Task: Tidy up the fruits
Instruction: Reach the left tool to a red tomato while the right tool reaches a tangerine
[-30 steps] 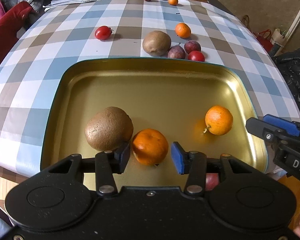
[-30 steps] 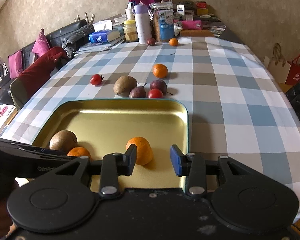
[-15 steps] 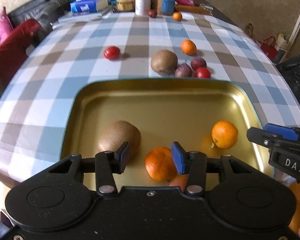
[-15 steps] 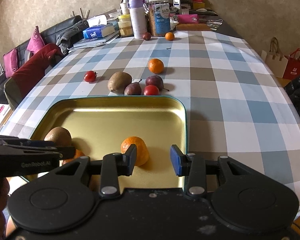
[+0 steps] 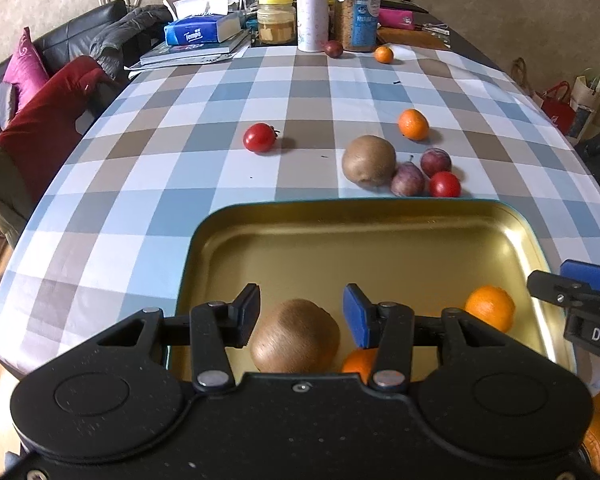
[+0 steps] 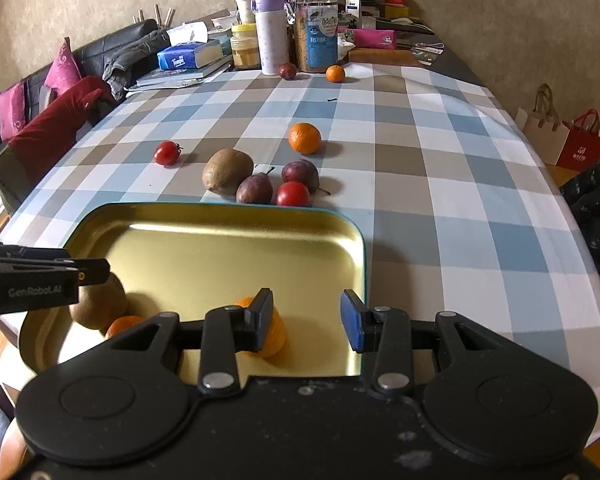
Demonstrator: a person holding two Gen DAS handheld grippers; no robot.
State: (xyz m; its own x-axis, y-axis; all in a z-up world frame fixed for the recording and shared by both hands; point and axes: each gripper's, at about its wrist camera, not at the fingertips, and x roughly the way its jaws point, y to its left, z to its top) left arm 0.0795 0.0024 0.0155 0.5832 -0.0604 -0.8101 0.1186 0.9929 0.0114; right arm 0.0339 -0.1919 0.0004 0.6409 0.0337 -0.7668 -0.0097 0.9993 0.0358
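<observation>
Compared with a second ago, the left gripper (image 5: pixel 300 316) is seen drawn back and shifted toward the left edge of the gold tray (image 5: pixel 380 216): the mandarin that sat between its jaws then is now released and lies low to the right, half hidden behind the blue pad, as the near mandarin (image 5: pixel 358 362), while the tray kiwi (image 5: pixel 295 336) now shows between the jaws without being touched by them. The jaws are held apart and nothing is gripped. The second tray mandarin (image 5: pixel 490 307) rests by the tray's right wall, as before. The right gripper (image 6: pixel 306 322) is held over the tray's near right corner, jaws apart and empty; its view is little changed, with that mandarin (image 6: pixel 272 330) partly covered by its left pad. From the right wrist view, the left gripper is seen at the left edge above the kiwi (image 6: pixel 98 304). On the checked worktop (image 5: pixel 140 200) beyond the tray the loose fruit is unmoved: a second kiwi (image 5: pixel 369 160), two plums (image 5: pixel 408 179) (image 5: pixel 436 161), a cherry tomato (image 5: pixel 444 185) just beside them, a mandarin (image 5: pixel 413 124) behind, and a lone tomato (image 5: pixel 260 137) well to the left. Farther back, a small plum (image 5: pixel 333 48) and a small mandarin (image 5: pixel 383 55) lie near a jar (image 5: pixel 358 8) and a bottle (image 5: pixel 313 8).
</observation>
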